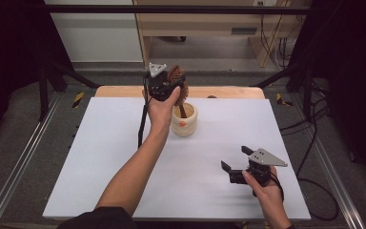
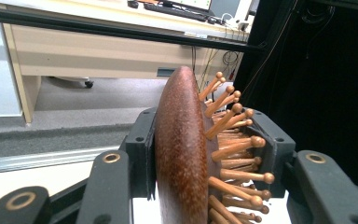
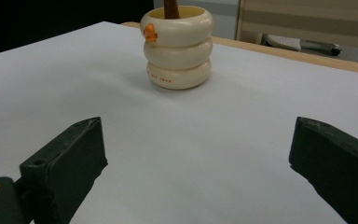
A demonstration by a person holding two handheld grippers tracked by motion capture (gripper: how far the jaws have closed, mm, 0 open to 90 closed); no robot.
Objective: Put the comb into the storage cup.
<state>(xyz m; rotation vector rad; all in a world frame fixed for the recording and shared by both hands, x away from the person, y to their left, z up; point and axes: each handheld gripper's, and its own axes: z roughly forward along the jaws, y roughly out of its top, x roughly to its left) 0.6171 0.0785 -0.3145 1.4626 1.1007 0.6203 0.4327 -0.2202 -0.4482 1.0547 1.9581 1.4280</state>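
We grip the brush [image 2: 182, 154] in our left tongs [image 2: 205, 158] above the cup [image 3: 177, 46], lettering unreadable; right tongs [image 3: 198, 163] gape

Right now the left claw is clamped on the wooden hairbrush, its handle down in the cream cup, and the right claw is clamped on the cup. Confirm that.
Not quite. The right claw is open and holds nothing; the right gripper view shows the cream cup standing apart, well beyond its jaws. The left claw does clamp the wooden hairbrush, handle down in the cup.
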